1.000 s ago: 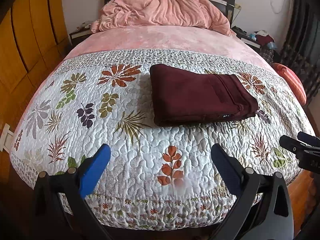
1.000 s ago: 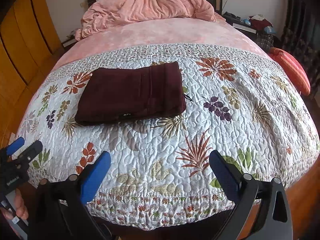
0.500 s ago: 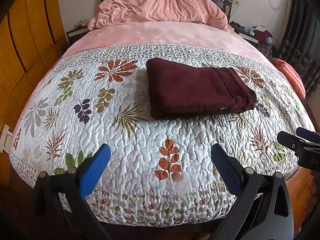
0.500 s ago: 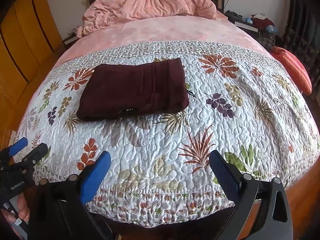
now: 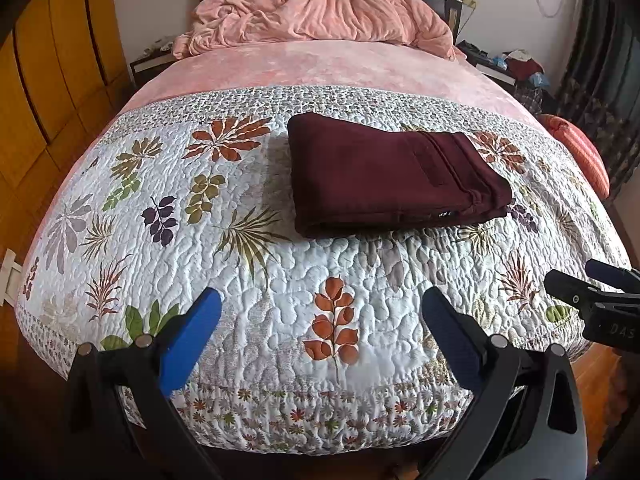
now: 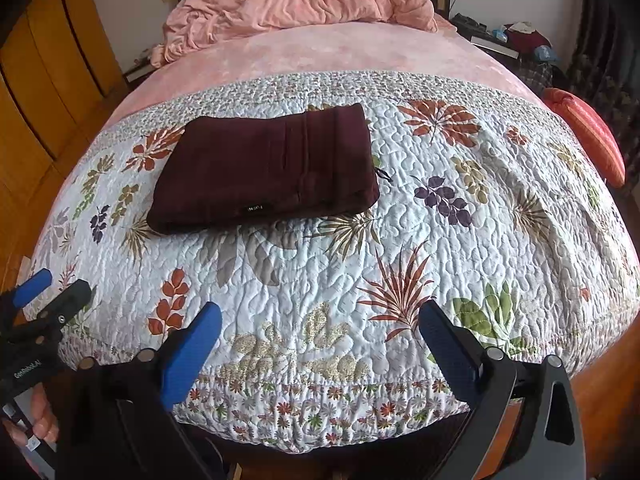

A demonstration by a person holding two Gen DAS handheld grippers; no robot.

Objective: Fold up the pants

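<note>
- Pants [image 5: 392,176]: folded into a flat maroon rectangle, lying on the quilt [image 5: 280,280] of the bed, about mid-width.
- Left tool [image 5: 320,320]: released, blue pads spread wide, holding nothing; it hangs over the foot edge of the quilt, well apart from the pants (which lie ahead, slightly right).
- Right tool [image 6: 320,330]: likewise released and empty, over the same edge; pants lie ahead, to its left.
- Pink blanket [image 5: 316,12]: bunched at the headboard.
</note>
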